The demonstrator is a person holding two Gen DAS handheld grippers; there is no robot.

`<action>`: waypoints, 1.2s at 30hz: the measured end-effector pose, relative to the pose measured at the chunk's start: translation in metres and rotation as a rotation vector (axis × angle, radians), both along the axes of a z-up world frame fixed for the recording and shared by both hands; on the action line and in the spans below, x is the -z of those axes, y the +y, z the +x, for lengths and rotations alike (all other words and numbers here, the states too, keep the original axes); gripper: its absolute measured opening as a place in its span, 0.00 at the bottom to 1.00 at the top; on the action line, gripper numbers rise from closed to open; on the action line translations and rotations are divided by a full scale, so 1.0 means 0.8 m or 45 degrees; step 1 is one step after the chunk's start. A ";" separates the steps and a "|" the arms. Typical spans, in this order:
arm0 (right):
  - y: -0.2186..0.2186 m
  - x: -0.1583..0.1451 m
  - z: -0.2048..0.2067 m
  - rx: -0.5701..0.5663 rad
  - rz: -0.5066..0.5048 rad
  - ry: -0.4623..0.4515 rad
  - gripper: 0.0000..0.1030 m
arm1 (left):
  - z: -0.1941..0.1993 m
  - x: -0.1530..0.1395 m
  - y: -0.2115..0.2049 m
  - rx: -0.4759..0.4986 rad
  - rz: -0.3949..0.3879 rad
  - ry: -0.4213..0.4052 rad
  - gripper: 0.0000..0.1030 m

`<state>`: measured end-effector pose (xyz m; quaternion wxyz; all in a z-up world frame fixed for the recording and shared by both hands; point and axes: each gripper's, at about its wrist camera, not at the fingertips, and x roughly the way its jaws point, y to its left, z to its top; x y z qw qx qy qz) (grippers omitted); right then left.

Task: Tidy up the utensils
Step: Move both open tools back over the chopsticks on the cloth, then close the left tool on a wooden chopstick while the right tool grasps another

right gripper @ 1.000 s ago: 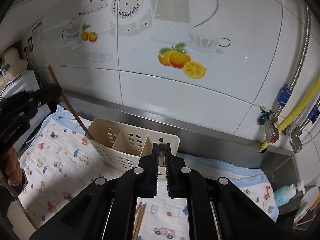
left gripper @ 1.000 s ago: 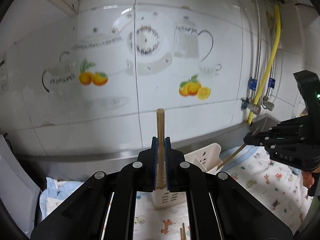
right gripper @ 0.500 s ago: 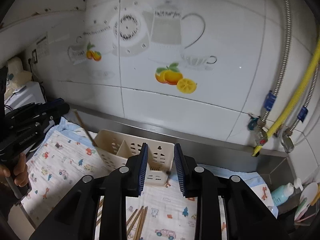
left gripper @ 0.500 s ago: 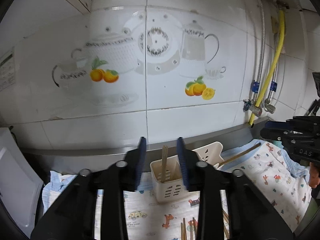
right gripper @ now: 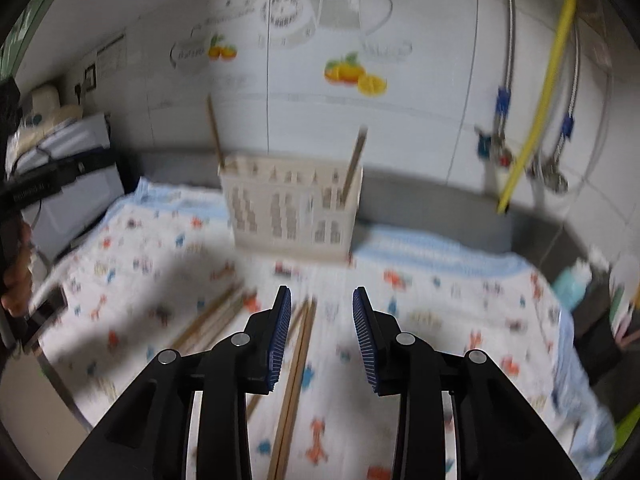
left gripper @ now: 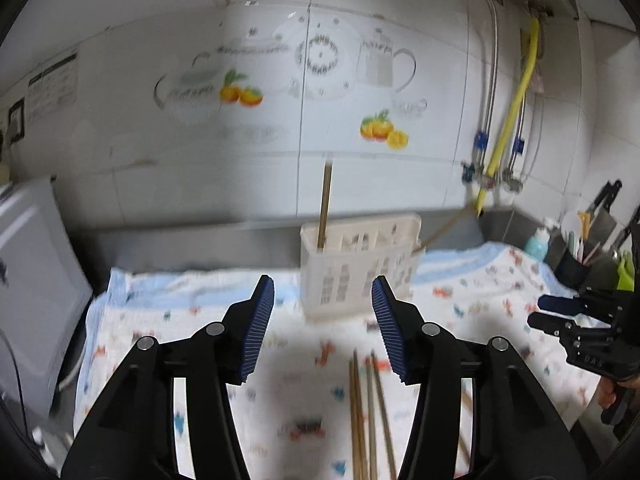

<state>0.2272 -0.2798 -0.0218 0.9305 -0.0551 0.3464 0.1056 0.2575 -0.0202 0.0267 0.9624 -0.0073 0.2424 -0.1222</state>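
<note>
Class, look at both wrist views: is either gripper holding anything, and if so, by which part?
Nothing is held. The left gripper and right gripper are both open and bare; the chopsticks lie on the cloth.

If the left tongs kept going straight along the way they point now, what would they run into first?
Most likely the white utensil caddy, which stands just beyond the open left tongs, slightly right of their centre line. Nothing shows between them except the printed cloth below. Depth is hard to judge in this blurred fisheye view.
</note>
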 end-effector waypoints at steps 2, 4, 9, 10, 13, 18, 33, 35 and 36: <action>-0.003 0.027 -0.014 0.012 0.017 0.048 0.30 | -0.014 0.018 0.004 0.000 0.008 0.020 0.52; -0.002 0.054 -0.024 0.022 0.016 0.089 0.29 | -0.026 0.034 0.007 -0.016 0.019 0.036 0.53; -0.002 0.114 -0.037 0.037 0.061 0.205 0.23 | -0.053 0.077 0.016 -0.027 0.019 0.122 0.55; -0.002 0.121 -0.038 0.039 0.064 0.219 0.22 | -0.056 0.083 0.017 -0.029 0.022 0.132 0.55; -0.004 0.137 -0.036 0.050 0.081 0.252 0.21 | -0.065 0.099 0.021 -0.040 0.022 0.162 0.55; -0.001 0.151 -0.032 0.044 0.073 0.278 0.20 | -0.071 0.123 0.031 -0.072 -0.004 0.230 0.56; 0.015 0.164 -0.026 0.011 -0.117 0.294 0.16 | -0.081 0.161 0.025 -0.036 -0.014 0.323 0.56; 0.014 0.164 -0.028 0.019 -0.114 0.272 0.15 | -0.081 0.166 0.024 -0.035 -0.018 0.337 0.56; 0.010 0.165 -0.027 0.025 -0.083 0.270 0.12 | -0.082 0.170 0.023 -0.031 -0.029 0.349 0.56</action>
